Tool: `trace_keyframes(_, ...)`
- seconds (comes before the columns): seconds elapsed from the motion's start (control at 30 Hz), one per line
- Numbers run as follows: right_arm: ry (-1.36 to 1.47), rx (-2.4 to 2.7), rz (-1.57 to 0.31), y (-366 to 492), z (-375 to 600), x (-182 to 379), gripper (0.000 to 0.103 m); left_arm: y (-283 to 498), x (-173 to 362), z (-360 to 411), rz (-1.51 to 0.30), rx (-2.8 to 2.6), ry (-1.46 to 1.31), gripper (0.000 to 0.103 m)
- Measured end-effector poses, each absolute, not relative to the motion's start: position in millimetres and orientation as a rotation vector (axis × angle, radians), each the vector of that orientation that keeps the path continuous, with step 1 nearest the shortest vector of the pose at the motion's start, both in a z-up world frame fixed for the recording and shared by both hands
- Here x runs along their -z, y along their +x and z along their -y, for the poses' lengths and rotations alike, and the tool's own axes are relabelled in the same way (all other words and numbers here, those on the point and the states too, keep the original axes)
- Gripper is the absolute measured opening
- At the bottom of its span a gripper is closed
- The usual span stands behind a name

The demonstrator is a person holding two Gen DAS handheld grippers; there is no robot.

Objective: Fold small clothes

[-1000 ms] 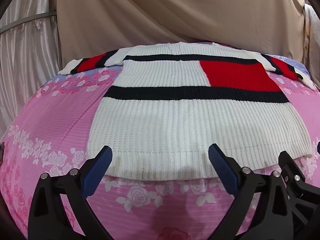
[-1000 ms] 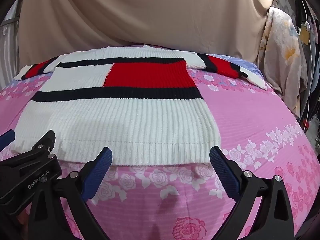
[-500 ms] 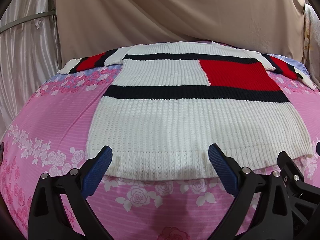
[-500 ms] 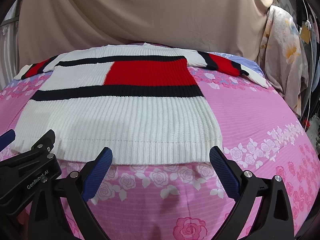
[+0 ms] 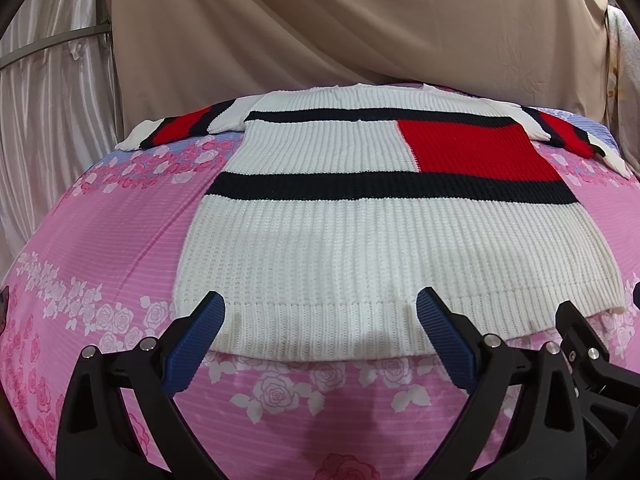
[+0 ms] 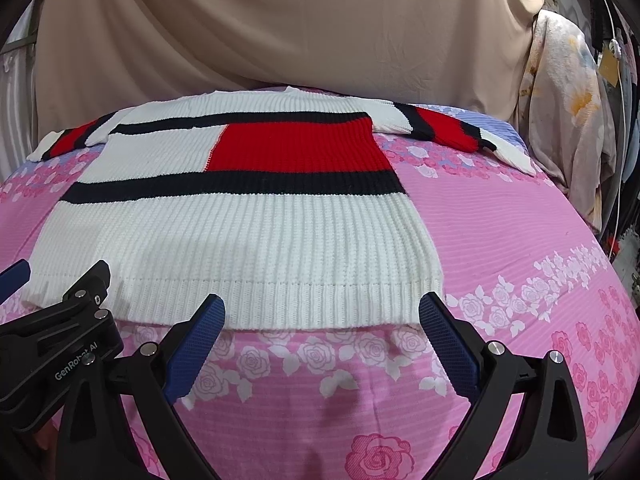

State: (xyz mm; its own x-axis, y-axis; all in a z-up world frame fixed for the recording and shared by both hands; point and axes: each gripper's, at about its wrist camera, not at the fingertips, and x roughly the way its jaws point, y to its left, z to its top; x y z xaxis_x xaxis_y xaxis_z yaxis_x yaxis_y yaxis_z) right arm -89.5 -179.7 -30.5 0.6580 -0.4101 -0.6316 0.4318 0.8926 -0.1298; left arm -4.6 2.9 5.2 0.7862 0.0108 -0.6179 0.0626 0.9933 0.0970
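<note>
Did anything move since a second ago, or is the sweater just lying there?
Almost nothing changed. The sweater looks a touch lower in the right wrist view, so the right gripper may have shifted slightly. Nothing was grabbed or let go. The left gripper and the right one stay open at the hem, and the sweater stays flat on the pink bedsheet, sleeves spread.

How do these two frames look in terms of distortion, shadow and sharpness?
Left wrist: strong fisheye bulge, dark corners, sweater sharp, soft shadow on its hem between the open left gripper fingers. Right wrist: same bulge, even light, faint shadows on the bedsheet below the open right gripper.
</note>
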Motion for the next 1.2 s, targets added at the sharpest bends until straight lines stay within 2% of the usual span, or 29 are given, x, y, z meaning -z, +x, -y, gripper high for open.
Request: trace_keyframes(1.2,0.030,0.483,-0.707,-91.0,180.7,31.9,0.097,-5.9,-2.9,0.1,-0.660,0.030,0.119,0.092)
